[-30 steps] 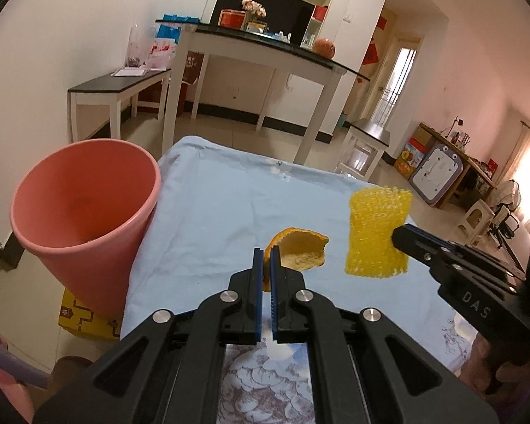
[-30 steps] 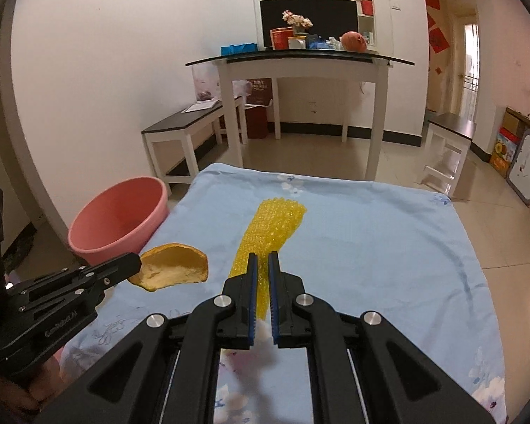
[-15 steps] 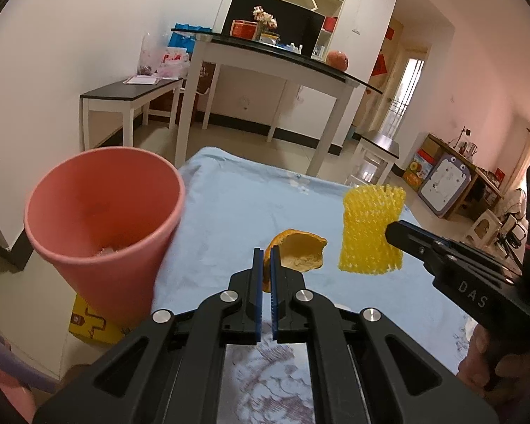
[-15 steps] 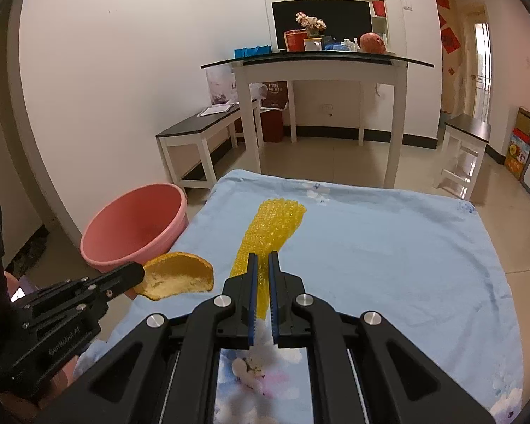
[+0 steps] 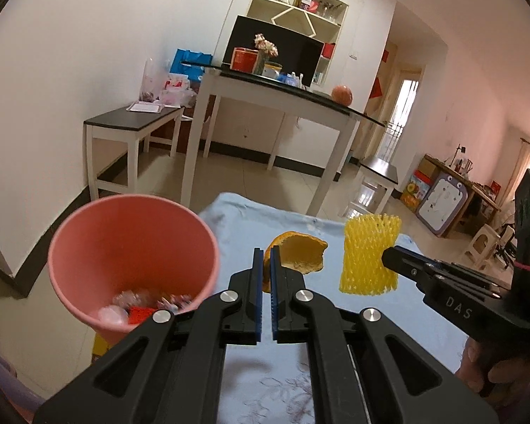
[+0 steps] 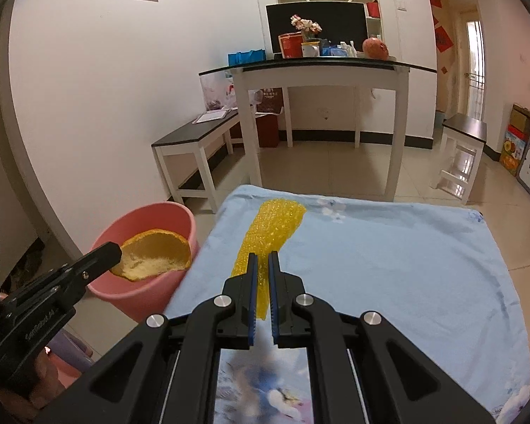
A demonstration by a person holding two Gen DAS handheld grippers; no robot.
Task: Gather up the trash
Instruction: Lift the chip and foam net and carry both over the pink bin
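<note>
Peel (image 5: 300, 255), a curved orange rind, is clamped by one edge in the left gripper (image 5: 264, 265), up off the blue cloth (image 5: 335, 318) near its left edge, beside the pink bin (image 5: 130, 243). The right gripper (image 6: 260, 275) is clenched on one end of the yellow foam net (image 6: 275, 226), which is lifted above the cloth. Both look light; the rind seems stiff enough to hold by its rim, the net soft and springy, so pinching a single wall suits it. Scraps already lie in the bin.

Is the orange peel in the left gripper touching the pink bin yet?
Cannot tell. In the right wrist view the orange peel overlaps the pink bin rim, and neither view shows a gap or contact; the left gripper grips it.
</note>
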